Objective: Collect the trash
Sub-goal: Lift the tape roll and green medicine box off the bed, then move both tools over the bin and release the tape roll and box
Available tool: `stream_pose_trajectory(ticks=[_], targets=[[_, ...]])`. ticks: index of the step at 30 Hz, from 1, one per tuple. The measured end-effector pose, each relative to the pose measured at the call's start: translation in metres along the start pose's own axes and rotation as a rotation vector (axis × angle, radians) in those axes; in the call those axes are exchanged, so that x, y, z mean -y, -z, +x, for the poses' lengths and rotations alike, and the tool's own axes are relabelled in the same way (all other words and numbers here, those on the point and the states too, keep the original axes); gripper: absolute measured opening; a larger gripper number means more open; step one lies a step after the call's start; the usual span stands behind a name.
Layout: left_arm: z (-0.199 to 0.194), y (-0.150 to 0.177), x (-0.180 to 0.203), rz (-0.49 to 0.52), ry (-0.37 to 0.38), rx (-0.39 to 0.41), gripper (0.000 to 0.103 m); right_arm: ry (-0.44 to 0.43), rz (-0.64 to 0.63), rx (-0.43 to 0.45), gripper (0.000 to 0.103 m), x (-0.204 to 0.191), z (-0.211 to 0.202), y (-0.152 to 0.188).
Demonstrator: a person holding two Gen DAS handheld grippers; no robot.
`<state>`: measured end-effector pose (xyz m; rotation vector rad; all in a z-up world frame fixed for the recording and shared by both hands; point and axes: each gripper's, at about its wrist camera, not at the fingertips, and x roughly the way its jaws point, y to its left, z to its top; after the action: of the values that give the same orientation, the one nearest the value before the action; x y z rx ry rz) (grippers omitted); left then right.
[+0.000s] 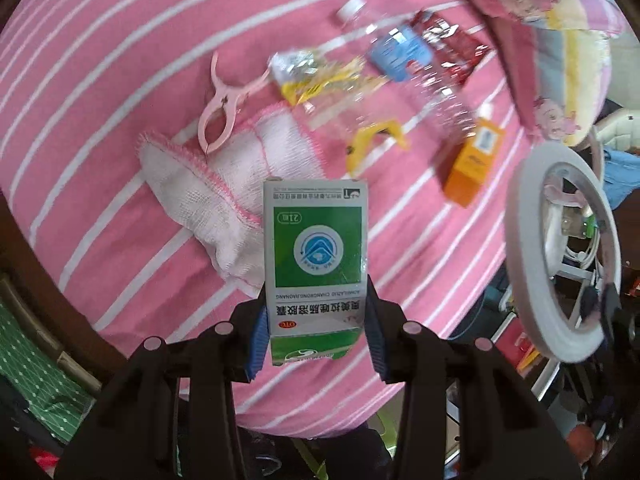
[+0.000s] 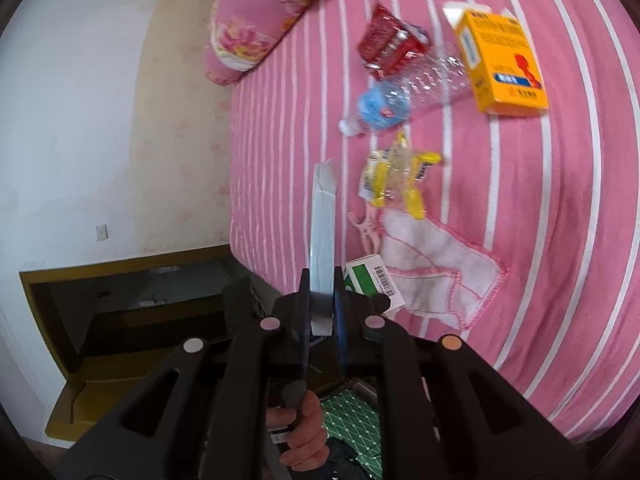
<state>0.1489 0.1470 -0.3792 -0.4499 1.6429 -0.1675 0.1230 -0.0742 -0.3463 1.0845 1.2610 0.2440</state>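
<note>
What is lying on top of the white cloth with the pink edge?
The jaw end of a pink clothespin overlaps the top edge of the white cloth. The green and white box in the left gripper covers its right corner; what lies there cannot be seen.

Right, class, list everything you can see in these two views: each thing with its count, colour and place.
bed sheet: one, pink with white stripes, under everything
pillow: one, pink patterned, at the bed's edge
plastic bottle: one, clear with blue label, lying down
red wrapper: one, beside the bottle
yellow wrappers: at least two, near the bottle
orange box: one, by the bottle's base
clothes peg: one, pink, at the cloth's edge
cloth: one, white with pink hem, crumpled
green box: one, green and white, in the left jaws
white ring: one, in the right jaws
left gripper: black, shut on the box
right gripper: black, shut on the ring
</note>
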Motion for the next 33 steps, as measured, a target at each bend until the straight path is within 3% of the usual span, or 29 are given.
stream_pose_trajectory(ticks=[9,15,22,33], targets=[[-0.045,0.02,0.062,0.081,0.007,0.069,0.04,-0.031,-0.046,0.037,0.011,-0.019,-0.047,-0.004],[-0.032,0.044,0.134,0.163,0.024,0.065,0.04,-0.026,0.001,0.119,0.011,0.02,-0.114,-0.013],[0.017,0.075,0.237,0.296,0.03,-0.014,0.04,0.003,0.108,0.241,0.011,0.102,-0.214,-0.021],[0.154,0.146,0.411,0.56,0.021,-0.21,0.04,0.076,0.325,0.414,0.011,0.255,-0.353,-0.015]])
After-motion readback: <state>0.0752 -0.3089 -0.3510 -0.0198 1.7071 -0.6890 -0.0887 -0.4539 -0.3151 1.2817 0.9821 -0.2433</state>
